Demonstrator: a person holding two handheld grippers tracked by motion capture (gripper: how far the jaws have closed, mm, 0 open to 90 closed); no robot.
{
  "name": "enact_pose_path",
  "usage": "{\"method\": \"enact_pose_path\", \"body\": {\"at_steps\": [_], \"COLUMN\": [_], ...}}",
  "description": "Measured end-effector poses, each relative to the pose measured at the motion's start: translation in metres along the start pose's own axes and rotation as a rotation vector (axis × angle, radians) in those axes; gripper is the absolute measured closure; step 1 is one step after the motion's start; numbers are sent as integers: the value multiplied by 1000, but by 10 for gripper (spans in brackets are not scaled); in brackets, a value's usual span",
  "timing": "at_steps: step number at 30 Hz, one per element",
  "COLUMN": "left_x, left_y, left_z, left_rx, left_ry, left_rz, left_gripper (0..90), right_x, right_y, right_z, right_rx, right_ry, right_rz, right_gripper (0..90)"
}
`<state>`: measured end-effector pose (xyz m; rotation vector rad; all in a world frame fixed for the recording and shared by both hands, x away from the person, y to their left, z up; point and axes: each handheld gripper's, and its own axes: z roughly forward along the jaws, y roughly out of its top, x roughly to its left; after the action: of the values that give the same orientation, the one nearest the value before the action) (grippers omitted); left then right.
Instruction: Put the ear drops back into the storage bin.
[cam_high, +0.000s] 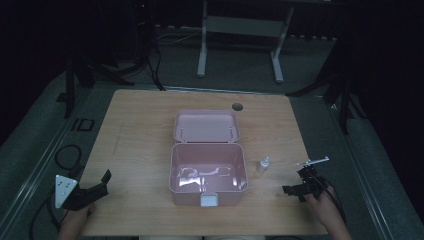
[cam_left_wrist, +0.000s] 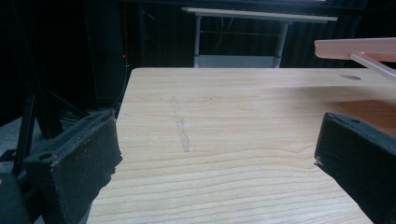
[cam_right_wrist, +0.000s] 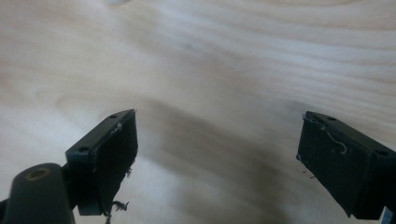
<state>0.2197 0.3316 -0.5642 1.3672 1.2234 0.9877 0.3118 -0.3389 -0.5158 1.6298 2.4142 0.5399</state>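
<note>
High view: pink storage box (cam_high: 207, 175) mid-bench (cam_high: 140, 130), lid up; small white dropper bottle (cam_high: 263, 164) just right of it. Left gripper (cam_high: 97, 187) near bench's left front corner, right gripper (cam_high: 300, 186) right of bottle, apart from it.
Left gripper view: fingers (cam_left_wrist: 79, 163) spread wide, empty, bare wood between; pink lid edge at upper right.
Right gripper view: fingers (cam_right_wrist: 109, 154) spread wide, empty, over wood.

No readable writing anywhere.

Pink box (cam_high: 207, 170) with open lid, small white bottle (cam_high: 263, 164) and wooden table (cam_high: 140, 130): plain, without a legible label, brand or number; bottle too small to make out any print. A faint pencil-like streak on the table top in the left gripper view, not letters. Dark marking on the floor left of the table in the high view, too dim to read.
</note>
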Motion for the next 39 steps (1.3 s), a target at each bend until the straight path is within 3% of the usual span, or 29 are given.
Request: {"method": "enact_pose_path", "body": {"at_steps": [8,11,12,16,18,20,22,29,32,36,39], "left_x": [0,0,0,0,0,0,0,0,0,0,0], "left_y": [0,0,0,0,0,0,0,0,0,0,0], "left_z": [0,0,0,0,0,0,0,0,0,0,0], "left_rx": [0,1,0,0,0,0,0,0,1,1,1], "left_ry": [-2,-1,-2,-2,-2,-2,-2,-3,-3,-3,-3], "left_rz": [0,-1,-1,0,0,0,0,0,0,-1,-1], "left_gripper": [4,4,4,4,4,4,4,4,4,4,4], "right_x": [4,7,7,11,16,17,18,20,18,15,15], "right_y": [2,2,2,4,5,6,8,13,18,23,27], "right_z": [-8,-8,-8,-7,-6,-6,-7,-14,-14,-13,-13], "right_rx": [111,192,192,293,372,392,444,446,440,432,427], "right_ry": [36,61,61,74,73,70,49,65,44,41,40], "right_rz": [-108,-170,-170,-231,-262,-264,-308,-356,-371,-360,-380], "right_gripper": [132,132,132,136,136,136,134,120,123,125,133]}}
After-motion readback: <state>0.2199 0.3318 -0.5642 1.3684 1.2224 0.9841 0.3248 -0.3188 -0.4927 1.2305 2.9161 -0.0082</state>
